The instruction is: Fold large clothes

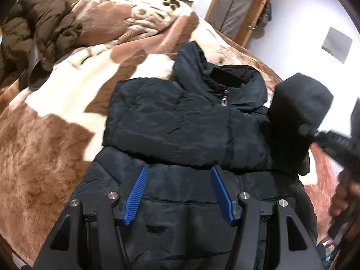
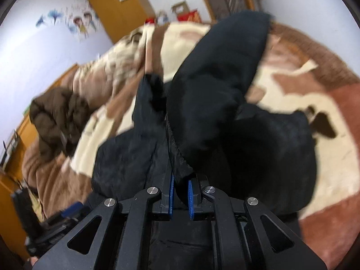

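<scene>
In the left wrist view the left gripper [image 1: 177, 193] hovers released over the black jacket [image 1: 186, 121] on the bed blanket [image 1: 45, 148], while the right wrist view shows the right gripper [image 2: 180, 194] grasping its sleeve [image 2: 216, 94], which I judge next needs laying across the chest.

Black puffer jacket [image 1: 180, 123] of quilted synthetic cloth, faintly sheened, creased; small bright metal zip pull [image 1: 224, 99]. Brown-and-cream blanket [image 1: 45, 148] of thick, fuzzy plush pile. Dark brown padded coat [image 1: 33, 33], matt and puffy. Ribbed blue pads [image 1: 135, 198] on matt black plastic gripper frame, round polished metal pins. Smooth orange-toned wooden door [image 2: 121, 13].
</scene>
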Action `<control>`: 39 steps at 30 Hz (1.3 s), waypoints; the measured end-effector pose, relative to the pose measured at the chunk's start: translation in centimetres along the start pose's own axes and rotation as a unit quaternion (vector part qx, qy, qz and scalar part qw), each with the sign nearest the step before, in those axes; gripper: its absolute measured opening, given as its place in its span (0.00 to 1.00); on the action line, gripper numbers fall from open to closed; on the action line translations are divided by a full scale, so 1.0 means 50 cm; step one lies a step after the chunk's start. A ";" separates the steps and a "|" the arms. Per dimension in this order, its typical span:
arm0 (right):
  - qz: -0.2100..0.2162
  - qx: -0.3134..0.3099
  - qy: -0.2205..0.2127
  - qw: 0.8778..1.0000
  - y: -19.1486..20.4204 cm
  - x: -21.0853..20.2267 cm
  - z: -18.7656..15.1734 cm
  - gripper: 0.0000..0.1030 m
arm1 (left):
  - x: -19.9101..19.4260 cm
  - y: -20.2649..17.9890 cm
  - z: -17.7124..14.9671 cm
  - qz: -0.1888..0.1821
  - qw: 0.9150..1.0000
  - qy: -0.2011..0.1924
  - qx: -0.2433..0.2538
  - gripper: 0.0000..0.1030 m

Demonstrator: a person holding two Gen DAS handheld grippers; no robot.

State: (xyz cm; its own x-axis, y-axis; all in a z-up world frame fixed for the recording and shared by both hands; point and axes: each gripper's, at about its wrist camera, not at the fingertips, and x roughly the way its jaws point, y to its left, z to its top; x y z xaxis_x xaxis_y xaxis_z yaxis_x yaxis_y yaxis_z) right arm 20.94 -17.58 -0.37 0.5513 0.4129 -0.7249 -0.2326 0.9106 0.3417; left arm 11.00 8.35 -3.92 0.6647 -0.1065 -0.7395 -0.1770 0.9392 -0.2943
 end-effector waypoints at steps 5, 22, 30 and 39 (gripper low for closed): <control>0.014 -0.016 0.052 0.998 0.025 0.084 -0.021 0.22 | 0.004 0.028 0.002 0.002 1.000 0.002 -0.014 0.59; -0.007 0.051 -0.040 0.998 -0.142 -0.074 -0.032 0.47 | 0.031 -0.111 0.084 -0.048 0.997 -0.022 0.061 0.59; -0.070 0.089 -0.021 0.993 -0.266 -0.014 -0.013 0.41 | 0.197 -0.194 0.083 -0.022 0.993 0.025 0.114 0.55; -0.071 0.044 0.021 0.996 -0.247 0.117 -0.023 0.41 | 0.255 -0.147 0.107 0.021 0.993 0.036 0.108 0.57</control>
State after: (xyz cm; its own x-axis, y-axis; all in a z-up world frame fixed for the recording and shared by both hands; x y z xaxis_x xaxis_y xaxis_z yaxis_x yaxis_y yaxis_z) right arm 26.11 -26.37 -9.55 0.5385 0.2817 -0.7942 -0.0824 0.9556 0.2830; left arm 24.65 1.81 -7.96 0.6058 -0.0818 -0.7914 -0.0375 0.9907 -0.1311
